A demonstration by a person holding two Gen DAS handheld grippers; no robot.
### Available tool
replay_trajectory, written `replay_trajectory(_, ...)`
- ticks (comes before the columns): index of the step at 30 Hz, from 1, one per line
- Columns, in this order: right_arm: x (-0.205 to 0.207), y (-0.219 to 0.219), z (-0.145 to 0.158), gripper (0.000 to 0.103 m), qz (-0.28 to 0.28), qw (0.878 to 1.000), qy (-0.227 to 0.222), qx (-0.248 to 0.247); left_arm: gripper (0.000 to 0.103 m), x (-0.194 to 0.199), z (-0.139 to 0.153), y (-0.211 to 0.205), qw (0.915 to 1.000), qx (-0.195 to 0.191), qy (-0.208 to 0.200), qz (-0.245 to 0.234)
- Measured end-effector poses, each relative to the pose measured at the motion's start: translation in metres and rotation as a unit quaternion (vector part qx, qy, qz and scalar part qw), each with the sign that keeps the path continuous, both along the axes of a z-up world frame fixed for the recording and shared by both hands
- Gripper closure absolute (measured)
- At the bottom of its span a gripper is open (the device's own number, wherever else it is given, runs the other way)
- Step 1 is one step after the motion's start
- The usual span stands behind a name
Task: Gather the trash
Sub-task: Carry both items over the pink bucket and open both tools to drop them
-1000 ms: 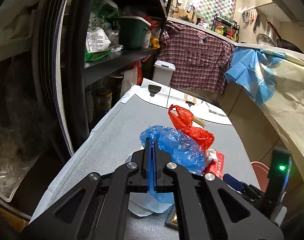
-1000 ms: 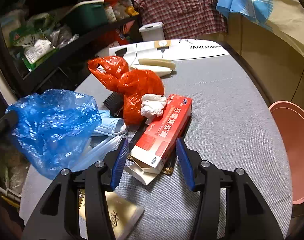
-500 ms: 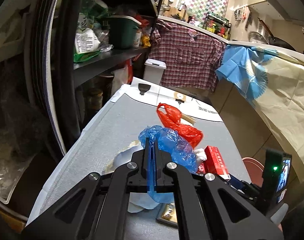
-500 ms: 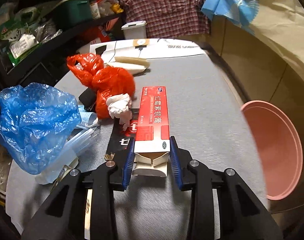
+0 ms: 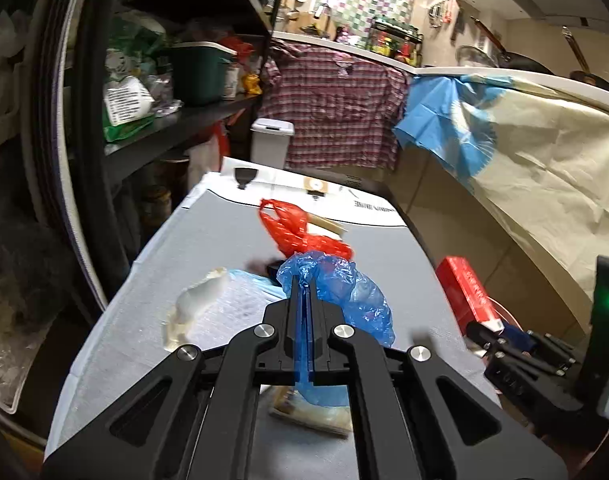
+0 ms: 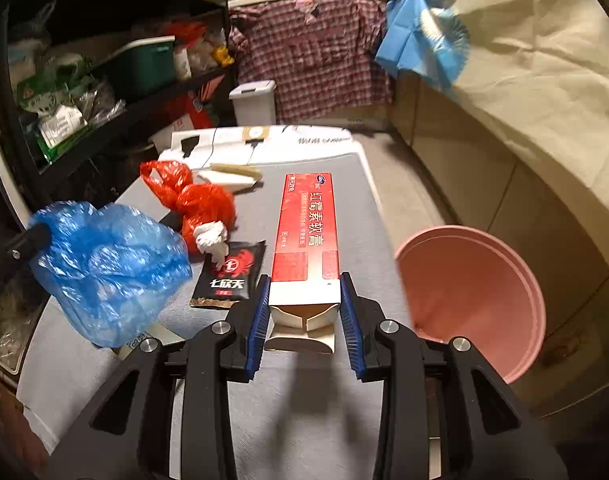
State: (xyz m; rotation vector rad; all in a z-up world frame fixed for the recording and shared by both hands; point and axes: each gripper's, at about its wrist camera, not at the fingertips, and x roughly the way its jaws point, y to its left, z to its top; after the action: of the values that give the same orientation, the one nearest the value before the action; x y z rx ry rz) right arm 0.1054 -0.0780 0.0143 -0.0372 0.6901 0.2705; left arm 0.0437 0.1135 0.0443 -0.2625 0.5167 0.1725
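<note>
Carton [image 6: 307, 236] over table edge [image 6: 378, 216], near pink bin [image 6: 470, 280].

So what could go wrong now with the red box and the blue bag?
The right gripper pinches the red box only at its open flap end, so the box might slip or crush. The left gripper holds just an edge of the blue bag, whose mouth looks floppy, so the box may miss it.

Table [image 6: 360, 216] lay bare along its right half, toward the pink basin [image 6: 468, 280] past its edge. Left half was crowded: red bag [image 6: 200, 200], black sachet [image 6: 232, 276], tissue [image 6: 212, 236]. Shelving [image 6: 104, 80] walled the left.
</note>
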Motion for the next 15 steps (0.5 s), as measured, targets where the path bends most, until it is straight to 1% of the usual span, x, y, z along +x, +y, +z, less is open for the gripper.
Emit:
replay_trajectory(8,-0.017,-0.043,0.027,0.069,-0.015,1.0,-0.027,0.005,0.102,-0.006,0.006,-0.024,0.9994,0.008,0.0,-0.034)
replay_trajectory(15,-0.023,-0.086,0.042,0.069,-0.036,0.998,-0.042,0.01,0.102,0.002,0.011,-0.046,0.9977,0.0,0.013,-0.066)
